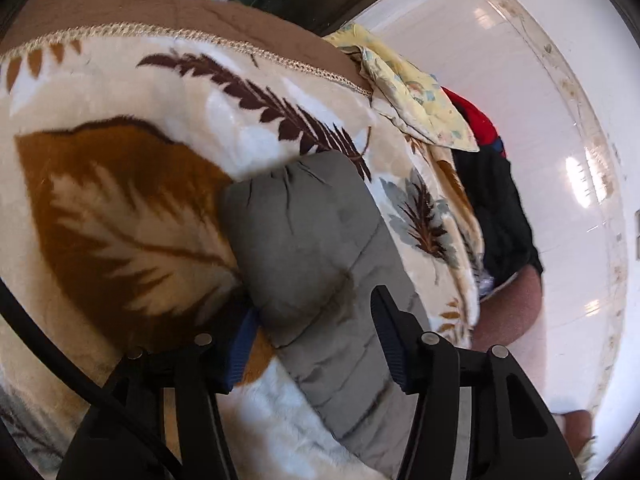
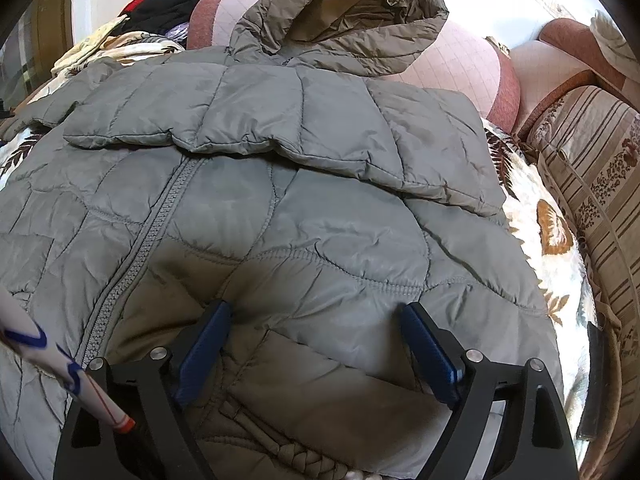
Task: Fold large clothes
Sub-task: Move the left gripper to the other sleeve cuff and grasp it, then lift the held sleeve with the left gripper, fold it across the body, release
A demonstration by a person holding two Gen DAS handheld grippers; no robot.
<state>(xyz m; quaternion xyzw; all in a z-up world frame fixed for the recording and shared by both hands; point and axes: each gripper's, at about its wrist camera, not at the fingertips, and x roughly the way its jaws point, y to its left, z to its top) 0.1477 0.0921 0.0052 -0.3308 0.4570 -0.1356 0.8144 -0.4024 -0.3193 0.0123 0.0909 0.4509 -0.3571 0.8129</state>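
On a leaf-print blanket, grey quilted hooded jacket, sleeve folded across chest

You can't see the whole jacket in the right view. Its bottom and left side run off the edge of the picture. One sleeve is folded over the chest and hides what is under it.

In the left view, the sleeve sits between the two fingers. The left finger is partly hidden behind it, so you can't tell if the pads are pressing on it.

The blanket is blurry and cut off at the left and the bottom. The dark clothes at the far end are half hidden, so you can't tell what they are.
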